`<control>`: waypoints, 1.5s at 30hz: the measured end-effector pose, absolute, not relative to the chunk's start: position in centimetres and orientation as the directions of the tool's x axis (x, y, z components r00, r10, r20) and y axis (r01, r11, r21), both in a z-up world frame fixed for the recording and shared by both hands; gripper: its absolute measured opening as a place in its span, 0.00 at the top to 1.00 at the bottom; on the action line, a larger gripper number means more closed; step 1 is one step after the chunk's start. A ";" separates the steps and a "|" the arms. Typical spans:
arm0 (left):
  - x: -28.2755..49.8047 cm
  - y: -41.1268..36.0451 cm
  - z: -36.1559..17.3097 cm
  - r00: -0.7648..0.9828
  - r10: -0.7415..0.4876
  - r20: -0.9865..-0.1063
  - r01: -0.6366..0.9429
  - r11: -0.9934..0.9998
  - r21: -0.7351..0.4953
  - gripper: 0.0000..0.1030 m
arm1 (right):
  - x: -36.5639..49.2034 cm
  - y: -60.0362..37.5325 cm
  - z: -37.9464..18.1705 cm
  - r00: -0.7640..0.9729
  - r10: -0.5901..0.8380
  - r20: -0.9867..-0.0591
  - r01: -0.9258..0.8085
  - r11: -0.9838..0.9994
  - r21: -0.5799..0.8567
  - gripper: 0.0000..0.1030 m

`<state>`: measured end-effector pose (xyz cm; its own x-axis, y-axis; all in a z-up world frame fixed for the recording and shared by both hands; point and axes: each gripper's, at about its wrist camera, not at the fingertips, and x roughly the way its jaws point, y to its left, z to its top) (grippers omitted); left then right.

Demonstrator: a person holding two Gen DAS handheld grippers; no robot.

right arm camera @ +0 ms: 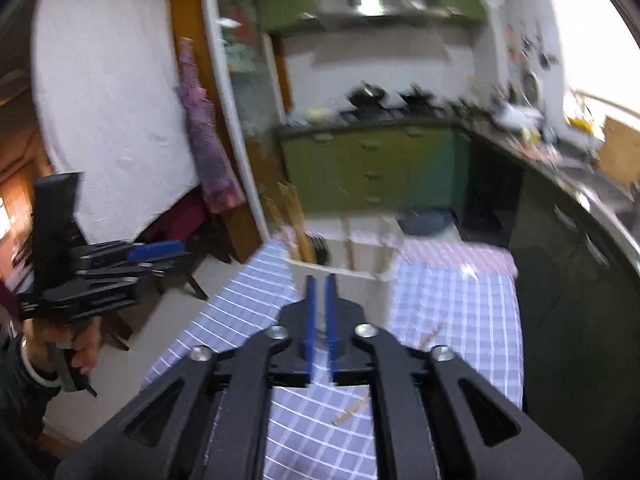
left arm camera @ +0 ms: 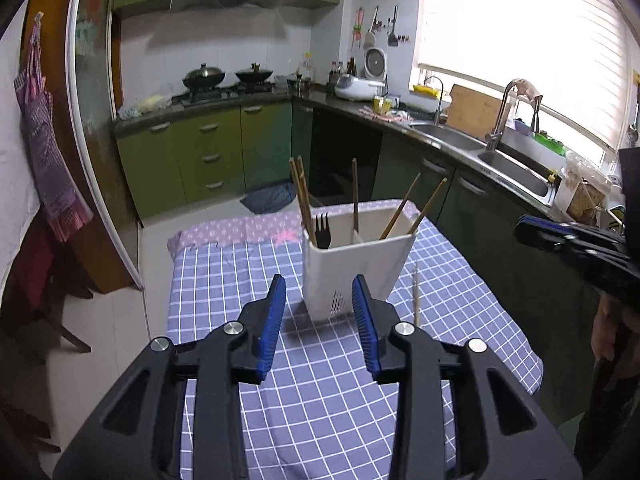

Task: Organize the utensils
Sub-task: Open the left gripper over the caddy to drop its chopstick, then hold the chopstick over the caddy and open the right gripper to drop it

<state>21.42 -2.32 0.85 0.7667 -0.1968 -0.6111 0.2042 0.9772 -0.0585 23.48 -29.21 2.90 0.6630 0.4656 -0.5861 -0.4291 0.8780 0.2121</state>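
A white utensil holder (left arm camera: 360,256) stands upright on the blue checked tablecloth (left arm camera: 320,380). It holds several wooden chopsticks (left arm camera: 302,196) and a black fork (left arm camera: 322,228). My left gripper (left arm camera: 319,282) hangs open just in front of the holder's base, with nothing between its blue pads. One loose chopstick (left arm camera: 416,296) lies on the cloth right of the holder. The right wrist view is blurred. There my right gripper (right arm camera: 320,279) stands above the cloth before the holder (right arm camera: 340,248), its jaws a narrow gap apart and empty. Loose chopsticks (right arm camera: 352,410) lie on the cloth beneath it.
Green kitchen cabinets (left arm camera: 208,152), a stove with pans (left arm camera: 204,76) and a steel sink (left arm camera: 508,168) ring the small table. A purple cloth (left arm camera: 240,226) covers its far edge. A hand (right arm camera: 86,344) holds the left gripper (right arm camera: 176,252) off the table's left side.
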 end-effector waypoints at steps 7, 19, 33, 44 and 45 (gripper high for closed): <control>21.2 -3.0 -0.2 0.743 -0.227 -0.629 0.239 0.969 -0.066 0.68 | 35.7 -32.4 -9.4 0.350 0.338 -0.874 -0.152 0.941 0.303 0.83; 20.0 -3.3 -2.2 0.707 -0.278 -0.650 0.327 0.944 -0.048 0.68 | 43.8 -29.8 -16.7 0.134 0.144 -0.981 0.052 0.987 0.152 0.83; 19.1 0.3 -3.5 0.692 -0.329 -0.642 0.345 0.933 -0.105 0.68 | 44.0 -28.7 -17.3 0.109 0.020 -0.994 0.139 0.990 0.035 0.84; 18.8 0.5 -3.4 0.688 -0.316 -0.653 0.325 0.939 -0.112 0.67 | 39.1 -30.4 -13.9 0.260 0.152 -0.954 0.080 0.981 0.178 0.94; 18.7 0.5 -3.3 0.689 -0.316 -0.652 0.325 0.939 -0.112 0.66 | 38.2 -30.9 -13.1 0.285 0.168 -0.944 0.070 0.978 0.196 0.94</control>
<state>18.72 0.46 -3.34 0.6890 -0.3157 -0.6524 0.3247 0.9392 -0.1116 38.20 -30.87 -13.10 0.2854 0.1682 -0.9435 0.0701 0.9782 0.1956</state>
